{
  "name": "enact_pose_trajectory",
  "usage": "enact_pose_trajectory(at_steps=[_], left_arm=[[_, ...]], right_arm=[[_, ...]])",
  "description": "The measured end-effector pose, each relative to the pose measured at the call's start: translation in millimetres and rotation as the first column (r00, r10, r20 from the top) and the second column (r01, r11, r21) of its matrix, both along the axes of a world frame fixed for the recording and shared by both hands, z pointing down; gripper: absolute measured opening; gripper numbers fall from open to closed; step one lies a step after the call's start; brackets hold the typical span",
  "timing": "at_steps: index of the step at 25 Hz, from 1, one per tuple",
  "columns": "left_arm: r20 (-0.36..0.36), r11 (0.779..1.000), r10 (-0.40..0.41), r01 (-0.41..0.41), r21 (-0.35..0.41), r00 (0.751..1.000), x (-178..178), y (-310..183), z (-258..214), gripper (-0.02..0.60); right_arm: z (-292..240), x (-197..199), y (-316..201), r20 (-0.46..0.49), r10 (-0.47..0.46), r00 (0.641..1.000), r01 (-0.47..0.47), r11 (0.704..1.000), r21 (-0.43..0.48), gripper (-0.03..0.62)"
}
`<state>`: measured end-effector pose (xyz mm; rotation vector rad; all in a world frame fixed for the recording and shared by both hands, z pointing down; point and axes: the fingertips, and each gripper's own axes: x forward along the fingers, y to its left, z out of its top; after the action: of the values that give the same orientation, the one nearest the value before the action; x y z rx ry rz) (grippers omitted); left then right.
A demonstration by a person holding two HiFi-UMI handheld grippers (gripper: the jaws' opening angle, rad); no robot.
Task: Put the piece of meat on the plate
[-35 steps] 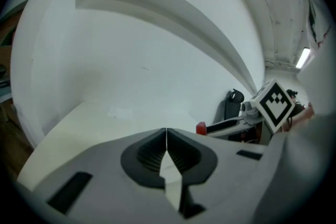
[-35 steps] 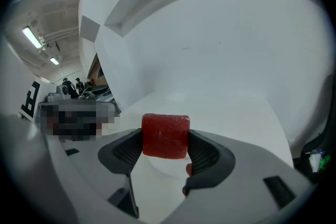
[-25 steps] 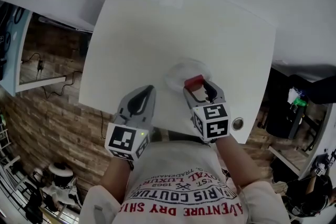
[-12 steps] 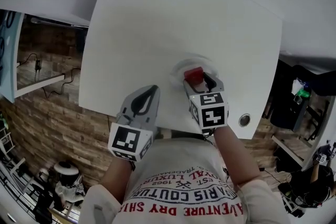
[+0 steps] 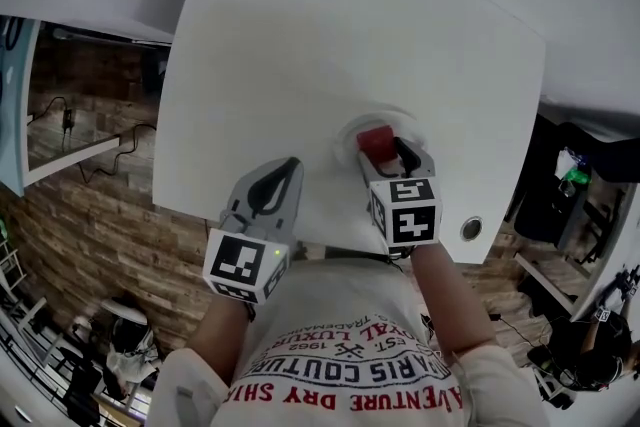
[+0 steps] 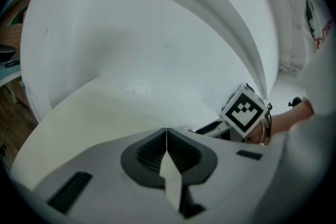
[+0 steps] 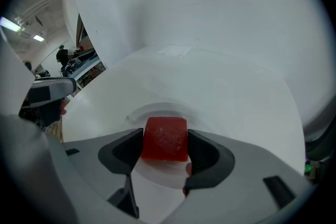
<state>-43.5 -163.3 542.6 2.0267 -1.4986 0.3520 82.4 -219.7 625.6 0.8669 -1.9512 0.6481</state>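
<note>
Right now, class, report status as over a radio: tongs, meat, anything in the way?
Left tongs shut, empty. Right tongs shut on piece of meat, over plate, not released. Nothing in the way.

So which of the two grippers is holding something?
The right gripper, clamped on the red piece of meat; the left gripper is shut empty.

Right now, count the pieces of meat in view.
1. The red piece of meat sits in the right gripper, over the white plate. Nothing appears to hide another.
</note>
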Motion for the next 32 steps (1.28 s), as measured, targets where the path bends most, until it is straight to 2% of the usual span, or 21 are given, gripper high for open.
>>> enact_pose_trajectory(at_steps=[10,17,18,21,23,25,29,32], left_arm=[[0.014,1.0,0.013,-0.013,0.014,1.0,-8,0,-8,0.006],[0.03,0.995,0.054,-0.057,0.084,0.998,-1,-13,-36,0.006],[0.031,0.993,0.059,-0.061,0.097,0.998,-1,-15,-42,0.006],[0.033,0.988,0.076,-0.08,0.133,0.997,4,-18,-58,0.006],[0.038,0.983,0.092,-0.097,0.157,0.995,10,-18,-69,0.006],[0.045,0.977,0.108,-0.115,0.18,0.993,16,-19,-79,0.006],[0.063,0.961,0.137,-0.148,0.234,0.989,28,-22,-106,0.006],[0.084,0.941,0.152,-0.17,0.291,0.985,35,-25,-131,0.006]], right_arm=[[-4,0,-4,0.018,0.023,1.0,-0.023,1.0,0.016,0.285],[-56,10,-22,0.161,0.142,0.977,-0.163,0.979,0.125,0.286],[-65,13,-25,0.171,0.16,0.972,-0.186,0.972,0.146,0.251],[-90,27,-30,0.2,0.223,0.954,-0.261,0.946,0.193,0.093],[-104,36,-32,0.219,0.255,0.942,-0.3,0.931,0.206,0.038],[-117,41,-32,0.24,0.264,0.934,-0.318,0.92,0.227,0.014],[-151,43,-27,0.321,0.218,0.922,-0.312,0.909,0.276,0.012],[-188,43,-25,0.367,0.163,0.916,-0.306,0.875,0.376,0.012]])
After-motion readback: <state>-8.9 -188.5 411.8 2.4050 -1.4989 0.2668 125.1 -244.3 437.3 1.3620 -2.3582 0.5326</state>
